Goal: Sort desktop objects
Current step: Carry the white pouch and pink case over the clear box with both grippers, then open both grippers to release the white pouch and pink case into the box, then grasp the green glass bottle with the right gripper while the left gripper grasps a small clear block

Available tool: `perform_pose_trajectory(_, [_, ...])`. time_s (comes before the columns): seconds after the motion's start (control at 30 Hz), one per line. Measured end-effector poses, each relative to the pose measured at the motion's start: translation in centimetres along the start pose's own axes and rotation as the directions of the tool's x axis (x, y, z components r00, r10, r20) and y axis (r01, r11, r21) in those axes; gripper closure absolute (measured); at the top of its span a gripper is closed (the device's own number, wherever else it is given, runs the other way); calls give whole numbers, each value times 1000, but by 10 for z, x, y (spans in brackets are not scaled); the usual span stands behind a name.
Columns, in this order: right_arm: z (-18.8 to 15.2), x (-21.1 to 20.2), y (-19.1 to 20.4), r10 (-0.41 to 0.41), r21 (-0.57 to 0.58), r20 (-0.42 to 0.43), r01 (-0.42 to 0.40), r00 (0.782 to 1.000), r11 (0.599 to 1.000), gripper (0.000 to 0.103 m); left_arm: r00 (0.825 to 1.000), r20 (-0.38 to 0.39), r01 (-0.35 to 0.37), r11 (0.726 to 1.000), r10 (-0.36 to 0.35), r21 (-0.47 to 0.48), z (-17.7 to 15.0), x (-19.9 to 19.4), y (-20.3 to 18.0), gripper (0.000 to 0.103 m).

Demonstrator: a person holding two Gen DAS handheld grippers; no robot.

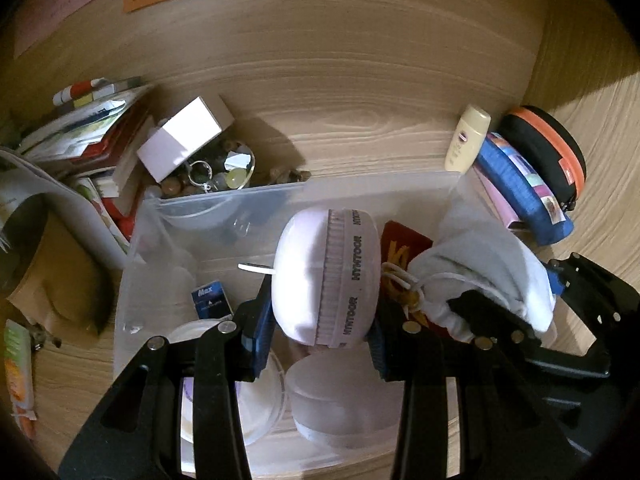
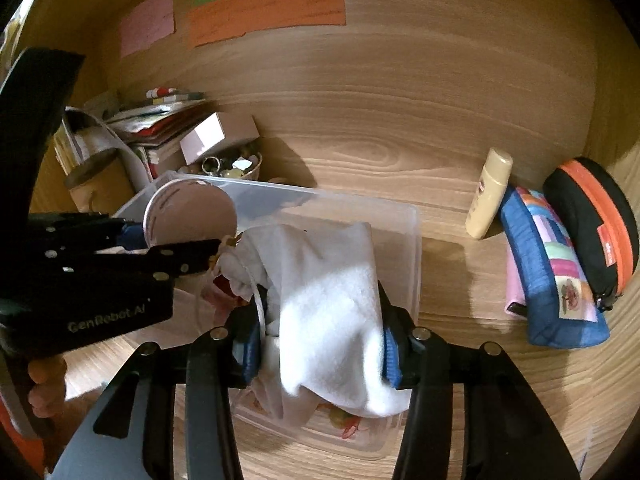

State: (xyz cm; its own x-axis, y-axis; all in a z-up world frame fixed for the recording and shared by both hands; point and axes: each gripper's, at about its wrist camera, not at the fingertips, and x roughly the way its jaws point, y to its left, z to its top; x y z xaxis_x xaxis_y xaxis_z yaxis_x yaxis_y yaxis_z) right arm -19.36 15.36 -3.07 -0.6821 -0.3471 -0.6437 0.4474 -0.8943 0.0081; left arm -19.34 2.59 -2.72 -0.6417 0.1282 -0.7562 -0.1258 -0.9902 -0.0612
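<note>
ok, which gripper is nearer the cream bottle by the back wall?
Right. The right gripper, shut on the white pouch over the bin, sits just left of and nearer than the bottle. The left gripper, holding the round case, is further left.

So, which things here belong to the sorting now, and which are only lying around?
In the job:
- clear plastic box
- round pink case, in the left tongs
- white cloth pouch, between the right tongs

Lying about:
- cream bottle
- blue pencil case
- orange and black case
- pile of books
</note>
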Motion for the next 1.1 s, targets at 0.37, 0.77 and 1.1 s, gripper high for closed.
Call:
perform_pose_trajectory(0.37, [-4,-6,19,-76,-97,55,81,996,992,18,998,54,-22,1000,21,16,-1,-10,0,34])
perform_pose_trajectory(0.77, [0,-20,14,-57,-65,68,61,996,996,4,984,167,-57,998,57,-5,-1,-45,4,15])
perform_pose_trajectory(1.1, [-9,-49,32,-76,-99,80,84,994,992,4,975,199,-106,994,103,7,-23,-75,10,10])
